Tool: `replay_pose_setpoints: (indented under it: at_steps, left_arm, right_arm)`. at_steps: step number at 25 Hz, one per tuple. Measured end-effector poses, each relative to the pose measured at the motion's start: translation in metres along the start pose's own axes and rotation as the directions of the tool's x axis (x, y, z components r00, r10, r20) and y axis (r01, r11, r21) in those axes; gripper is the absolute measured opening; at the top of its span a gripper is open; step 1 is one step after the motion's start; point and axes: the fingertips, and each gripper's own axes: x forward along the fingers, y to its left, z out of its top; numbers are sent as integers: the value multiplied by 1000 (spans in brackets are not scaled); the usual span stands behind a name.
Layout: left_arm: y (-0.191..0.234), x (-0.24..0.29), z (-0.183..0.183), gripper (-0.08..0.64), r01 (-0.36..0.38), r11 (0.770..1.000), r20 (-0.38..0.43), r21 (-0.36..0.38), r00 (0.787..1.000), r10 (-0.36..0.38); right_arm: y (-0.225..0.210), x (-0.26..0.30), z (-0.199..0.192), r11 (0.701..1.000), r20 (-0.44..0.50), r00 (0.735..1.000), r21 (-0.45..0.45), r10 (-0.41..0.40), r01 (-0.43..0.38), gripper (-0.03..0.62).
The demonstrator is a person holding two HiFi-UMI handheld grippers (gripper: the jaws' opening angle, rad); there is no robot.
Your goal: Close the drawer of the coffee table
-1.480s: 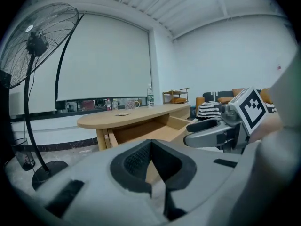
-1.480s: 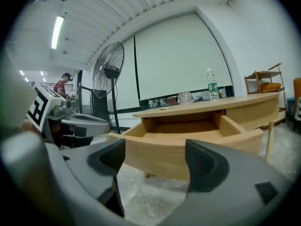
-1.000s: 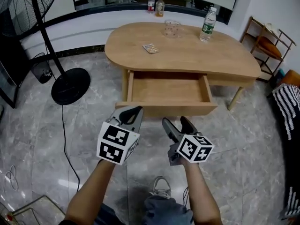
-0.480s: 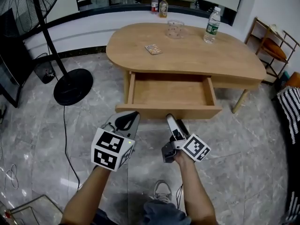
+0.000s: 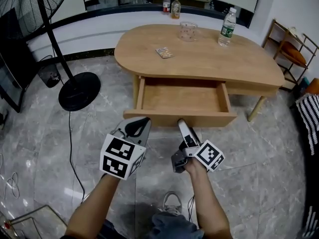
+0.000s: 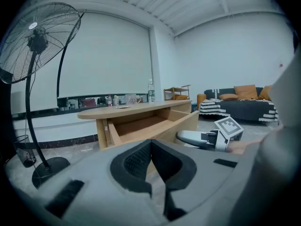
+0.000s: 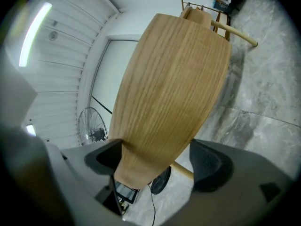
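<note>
In the head view the drawer (image 5: 179, 117) stands pulled out of the desk (image 5: 199, 59) toward the person, with the left tool (image 5: 140, 123) and the right tool (image 5: 185, 129), which is rolled on its side, just before its front panel. The left gripper view shows the left tool (image 6: 151, 147) clenched on nothing, pads together. The right gripper view shows the right tool (image 7: 155, 161) released: its jaws are wide, having just eased in slightly, and the drawer front sits between them unpressed.

Floor fan (image 5: 79, 90), water bottle (image 5: 228, 26), glass cup (image 5: 188, 31)
</note>
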Motion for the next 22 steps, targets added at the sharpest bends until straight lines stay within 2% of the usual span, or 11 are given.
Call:
replay_pose_setpoints:
  at_steps: [7, 22]
  left_arm:
    - [-7, 7, 10, 3, 9, 1000, 15, 13, 1000, -9]
    - [10, 27, 22, 3, -19, 1000, 45, -22, 999, 20]
  right_arm:
    - [10, 3, 14, 998, 49, 998, 56, -39, 36, 439]
    - [0, 36, 26, 997, 44, 998, 59, -53, 50, 442]
